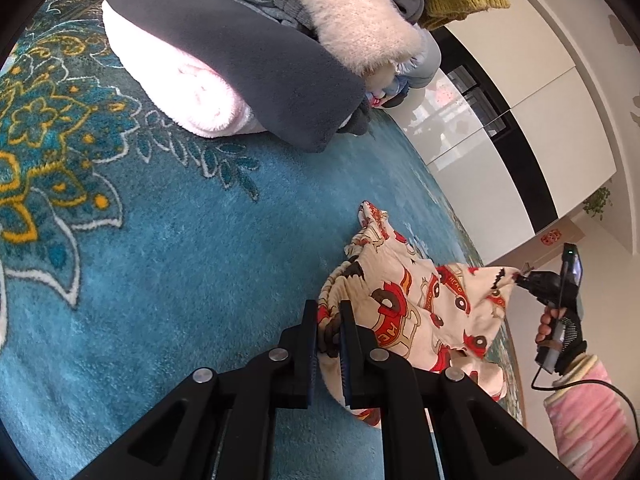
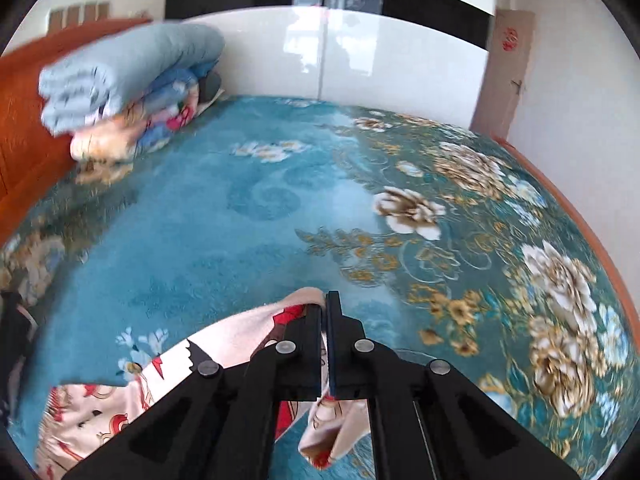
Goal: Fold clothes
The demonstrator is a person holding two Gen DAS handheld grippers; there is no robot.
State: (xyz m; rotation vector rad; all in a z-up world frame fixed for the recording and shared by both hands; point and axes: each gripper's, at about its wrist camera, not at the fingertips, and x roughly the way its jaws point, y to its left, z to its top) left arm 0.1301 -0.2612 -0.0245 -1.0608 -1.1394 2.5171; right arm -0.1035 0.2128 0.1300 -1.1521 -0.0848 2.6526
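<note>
The left claw [image 1: 329, 312] is clamped on an edge of the garment [image 1: 416, 312], a cream cloth printed with red cars, whose fabric is pinched between the two black fingers. The right claw [image 2: 325, 308] is likewise clamped on the same garment [image 2: 120, 412], its fingers drawn together with only a thin fold of cloth between them; in the left wrist view it [image 1: 520, 276] is seen gripping a far corner, held up by a gloved hand [image 1: 556, 320] with a cable trailing from it. The garment is stretched between the two claws and is lifted at the right corner, while its lower part lies bunched on the bed [image 1: 180, 260], which is covered by a teal blanket with a floral pattern. A pile of clothes [image 1: 260, 40] is stacked further back on the bed, with a pink roll at the bottom, dark grey fleece over it, pale fluffy fabric and a mustard knit on top. In the right wrist view, folded bedding [image 2: 120, 80] is seen by the headboard [image 2: 24, 112], blurred by motion, and white glossy cabinets [image 2: 360, 60] stand beyond the bed.
</note>
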